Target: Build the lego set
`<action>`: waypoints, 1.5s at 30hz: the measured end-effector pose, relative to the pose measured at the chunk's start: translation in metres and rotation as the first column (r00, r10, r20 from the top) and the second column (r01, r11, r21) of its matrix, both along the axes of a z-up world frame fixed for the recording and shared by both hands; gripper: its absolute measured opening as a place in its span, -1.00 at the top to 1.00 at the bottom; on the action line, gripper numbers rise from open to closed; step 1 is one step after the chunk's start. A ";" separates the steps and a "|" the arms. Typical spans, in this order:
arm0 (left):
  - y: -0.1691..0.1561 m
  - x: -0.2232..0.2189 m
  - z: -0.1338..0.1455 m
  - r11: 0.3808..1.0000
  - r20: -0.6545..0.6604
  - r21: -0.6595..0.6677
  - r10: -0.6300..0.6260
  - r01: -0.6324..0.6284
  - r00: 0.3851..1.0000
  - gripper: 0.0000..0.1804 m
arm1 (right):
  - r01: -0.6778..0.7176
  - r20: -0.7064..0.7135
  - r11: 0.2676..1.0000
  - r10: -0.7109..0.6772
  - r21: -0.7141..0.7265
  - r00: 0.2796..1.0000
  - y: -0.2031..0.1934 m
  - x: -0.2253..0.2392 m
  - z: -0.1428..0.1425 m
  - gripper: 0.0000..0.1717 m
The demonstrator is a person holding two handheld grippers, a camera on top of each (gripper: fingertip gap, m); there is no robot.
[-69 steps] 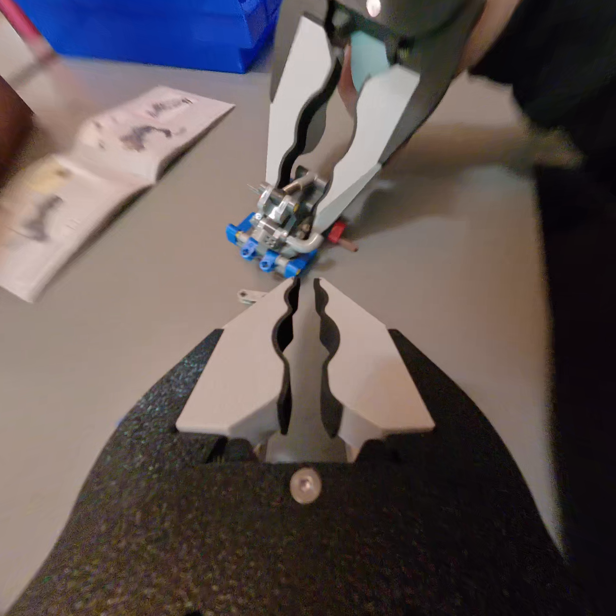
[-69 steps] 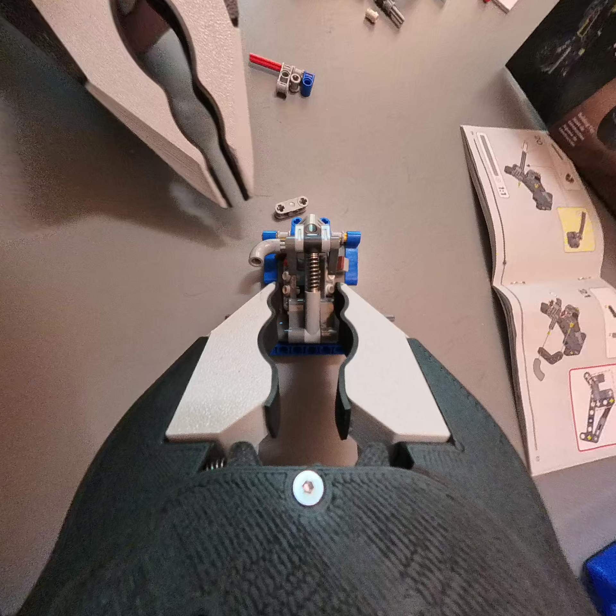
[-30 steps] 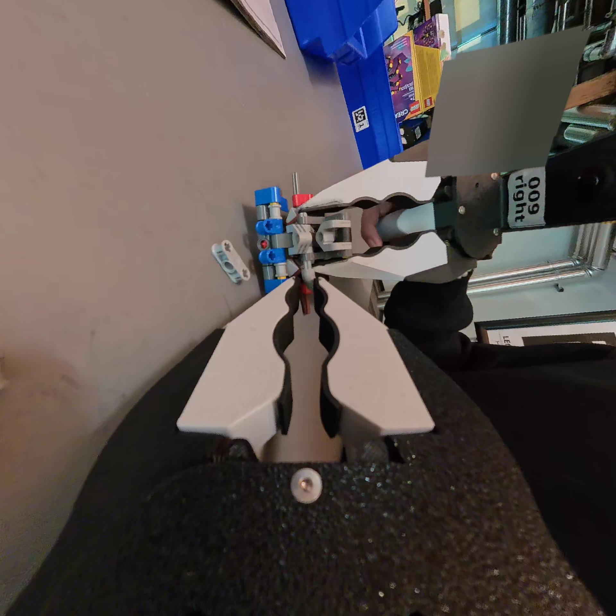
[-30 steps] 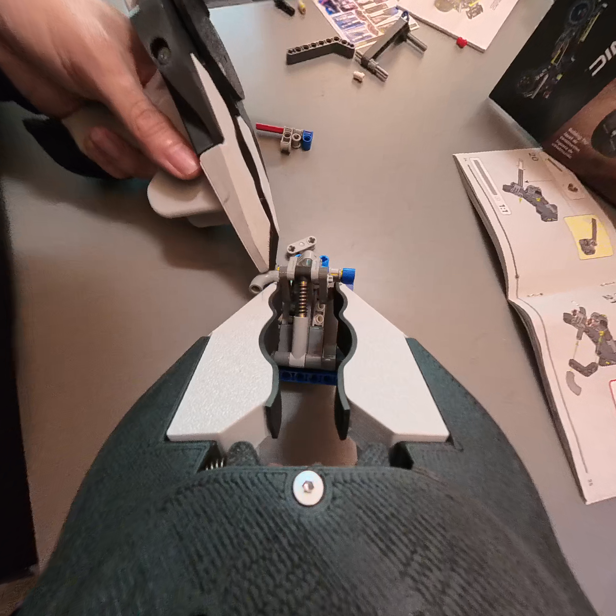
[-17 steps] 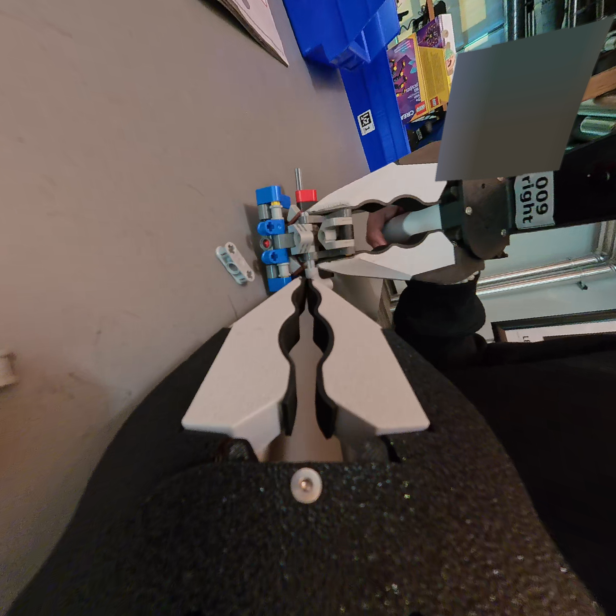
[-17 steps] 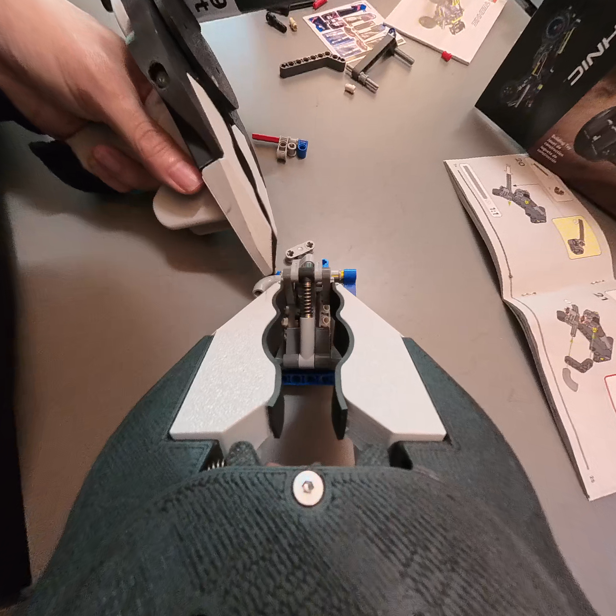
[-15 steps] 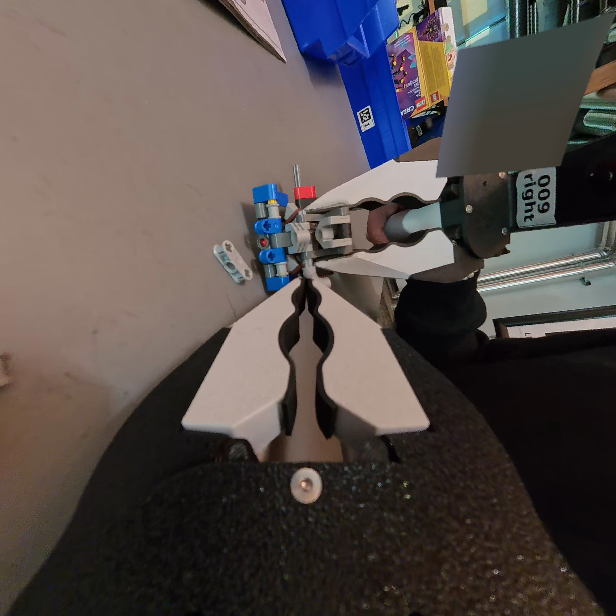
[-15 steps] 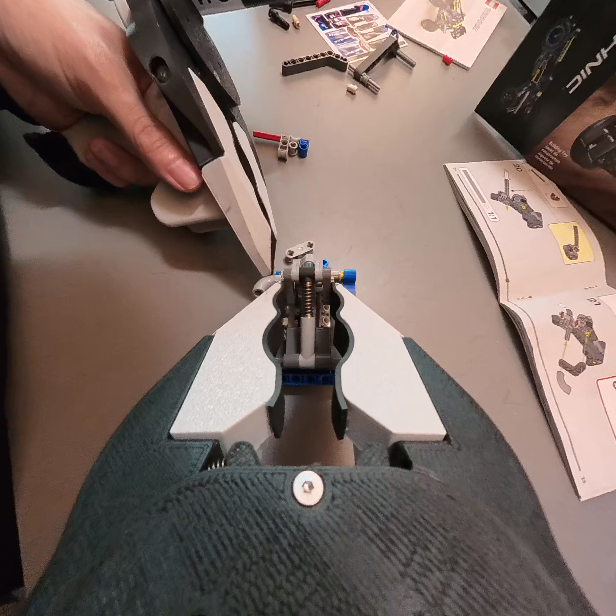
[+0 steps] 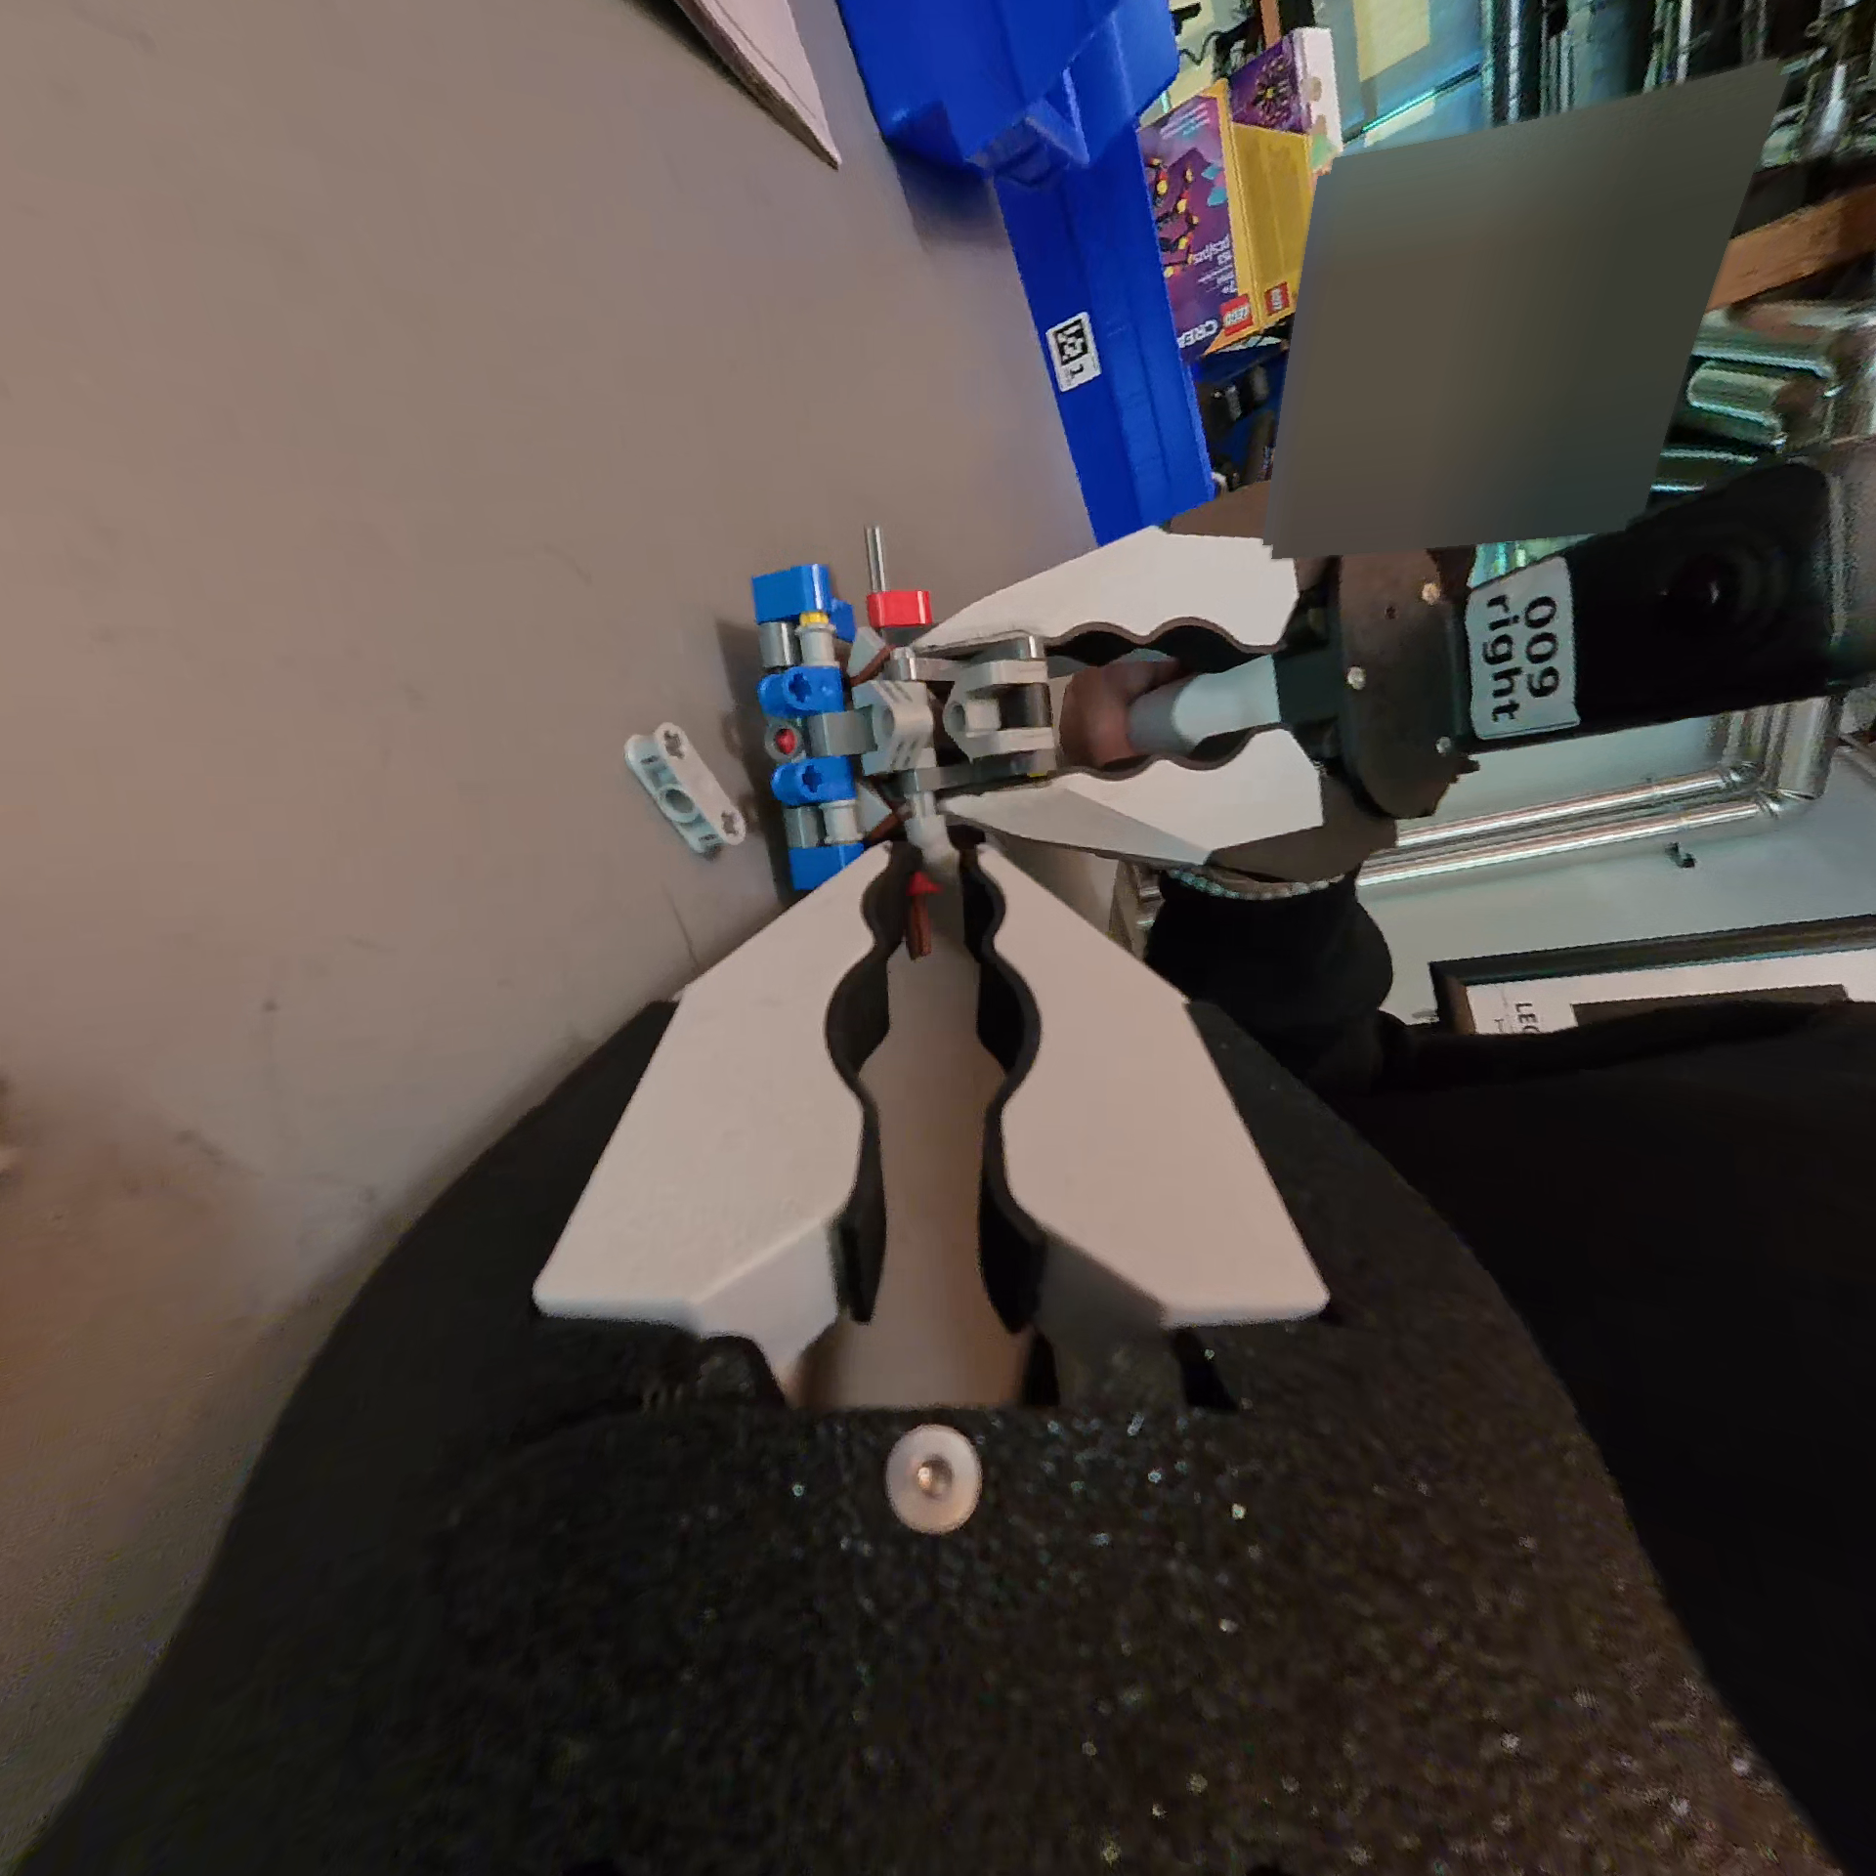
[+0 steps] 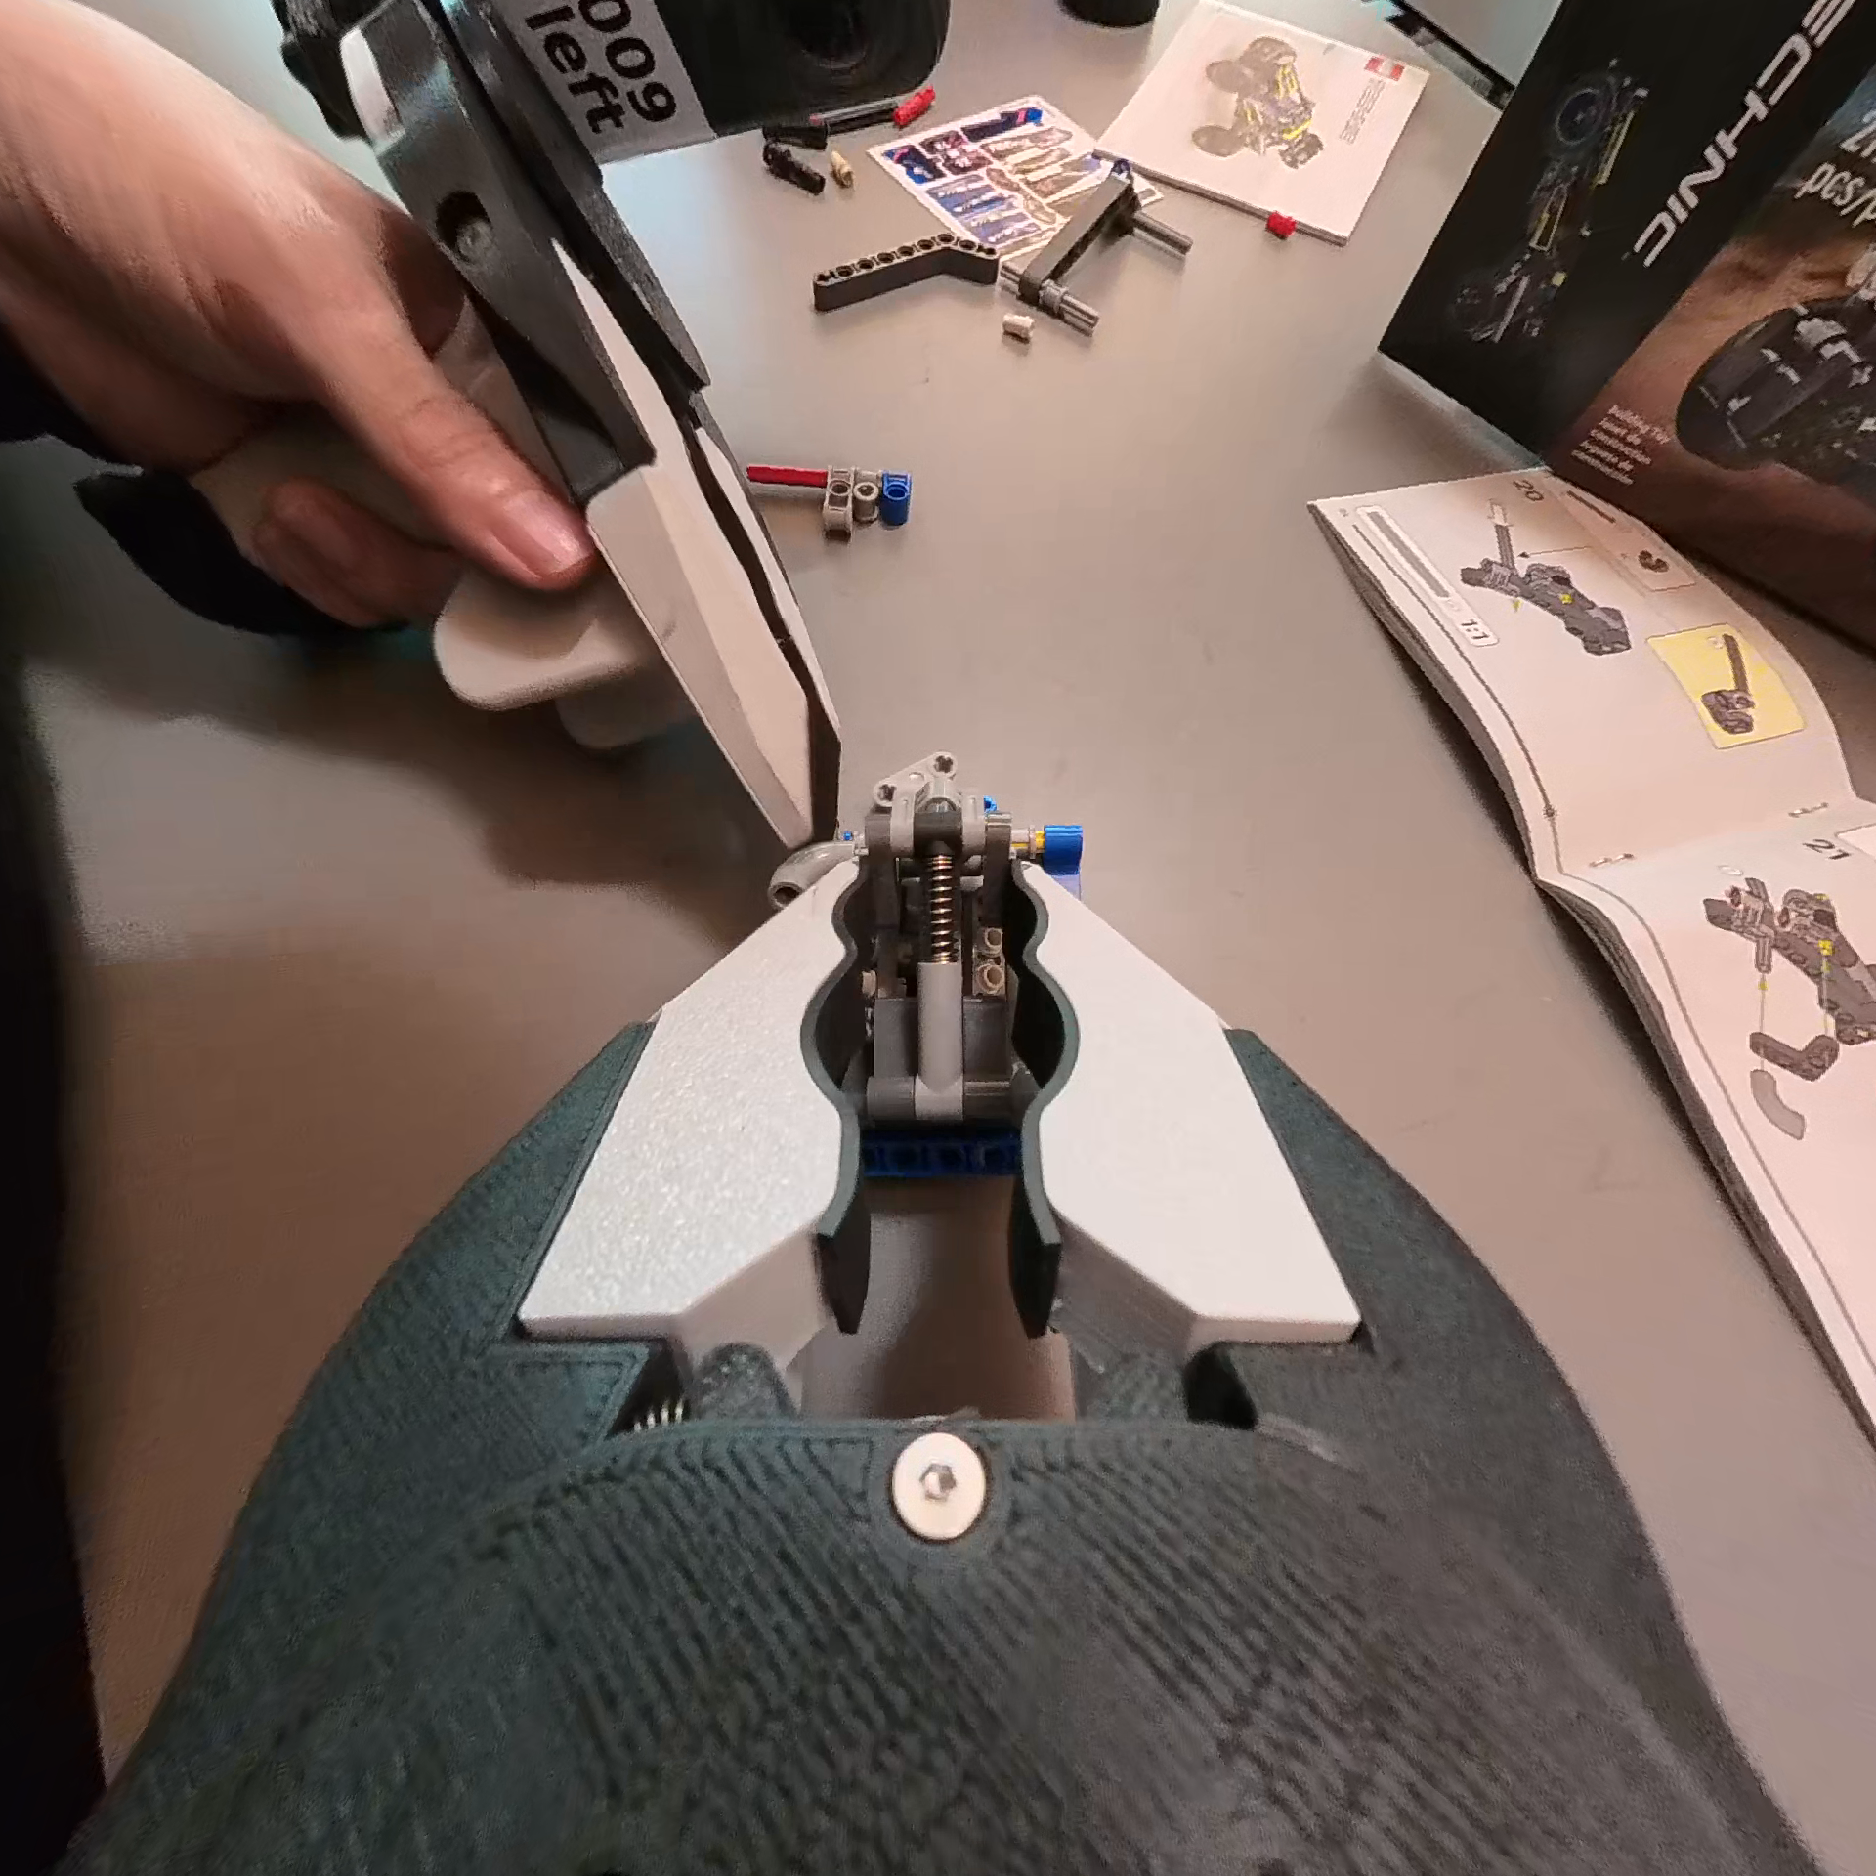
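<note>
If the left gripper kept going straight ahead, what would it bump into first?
Probably the curved grey tube on the brick assembly held by the right gripper; it already sits at the left gripper's tips.

Legible print, not quoted | sticker (image 9: 1523, 660) on right claw (image 9: 929, 723) | booklet (image 10: 1624, 792) | dark box (image 10: 1624, 203) | bin tag (image 9: 1073, 350)

Grey and blue brick model (image 10: 939, 975) between pale grey fingers, on a plain grey table (image 10: 1117, 629).
The right gripper (image 10: 939, 893) has a dark green textured body; the left gripper (image 10: 812, 802) is black, speckled, with pale grey fingers. The model shows a metallic spring, blue pins and a red cap (image 9: 898, 607). A white booklet (image 10: 1624, 772) with a yellow panel lies right; blue bins (image 9: 1015, 122) stand far off.
</note>
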State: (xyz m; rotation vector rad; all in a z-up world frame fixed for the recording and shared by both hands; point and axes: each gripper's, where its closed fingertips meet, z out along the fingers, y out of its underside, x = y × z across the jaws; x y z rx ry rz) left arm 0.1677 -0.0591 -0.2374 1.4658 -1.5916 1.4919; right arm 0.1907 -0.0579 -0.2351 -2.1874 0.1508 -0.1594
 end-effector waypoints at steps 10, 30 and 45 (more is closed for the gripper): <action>0.006 -0.003 0.004 0.999 0.067 0.038 0.027 -0.030 0.997 0.91 | 0.083 0.083 0.996 -0.084 0.022 0.993 0.006 0.000 0.001 0.75; 0.011 0.030 0.022 0.535 0.730 0.623 -0.660 -0.570 0.178 0.75 | 0.255 -0.028 0.967 -0.254 0.015 0.967 0.009 0.021 0.001 0.75; 0.027 0.037 0.021 0.470 0.638 0.599 -0.769 -0.648 0.033 0.67 | 0.265 -0.013 0.964 -0.265 0.025 0.964 0.010 0.024 0.000 0.74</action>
